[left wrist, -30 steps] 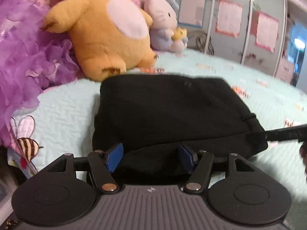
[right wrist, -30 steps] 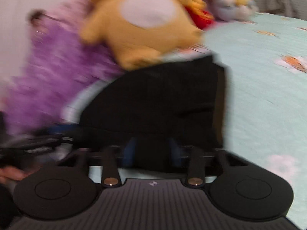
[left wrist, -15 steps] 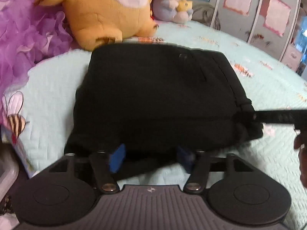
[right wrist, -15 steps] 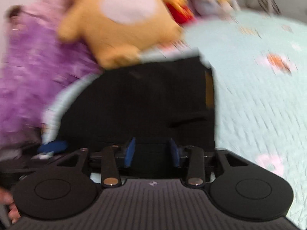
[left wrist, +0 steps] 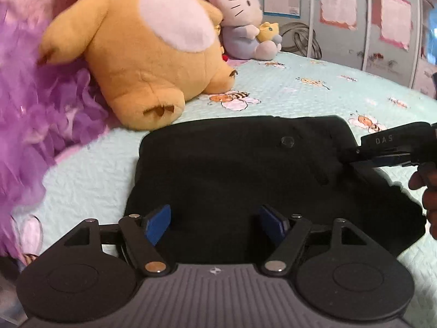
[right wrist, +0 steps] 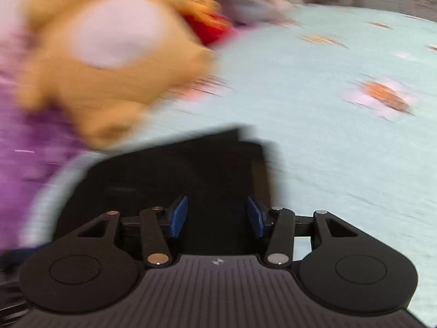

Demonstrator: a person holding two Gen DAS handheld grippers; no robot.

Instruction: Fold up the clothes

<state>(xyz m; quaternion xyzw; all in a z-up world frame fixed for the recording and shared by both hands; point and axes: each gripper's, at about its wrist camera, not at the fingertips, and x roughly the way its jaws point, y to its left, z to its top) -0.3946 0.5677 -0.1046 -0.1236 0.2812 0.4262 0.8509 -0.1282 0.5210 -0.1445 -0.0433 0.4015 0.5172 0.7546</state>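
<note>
Both tools have just let go: the left tool stands with its blue pads wide apart over the near edge of the black garment, and the right tool, which pinched cloth a second ago, has sprung wide too, nothing pressed between its pads. The garment now lies as a compact folded block on the pale green bed cover, near the bed's edge by the purple ruffles and just in front of the orange plush. That release suggests this fold is laid down, and the next step is probably a smoothing or a fresh garment (a judgement only).

The left wrist view is sharp: it shows a button on the cloth, the right tool reaching in from the right edge with fingers of the person's hand behind it, and a white cat plush further back. The right wrist view is smeared, yet shows the garment's square far corner.
</note>
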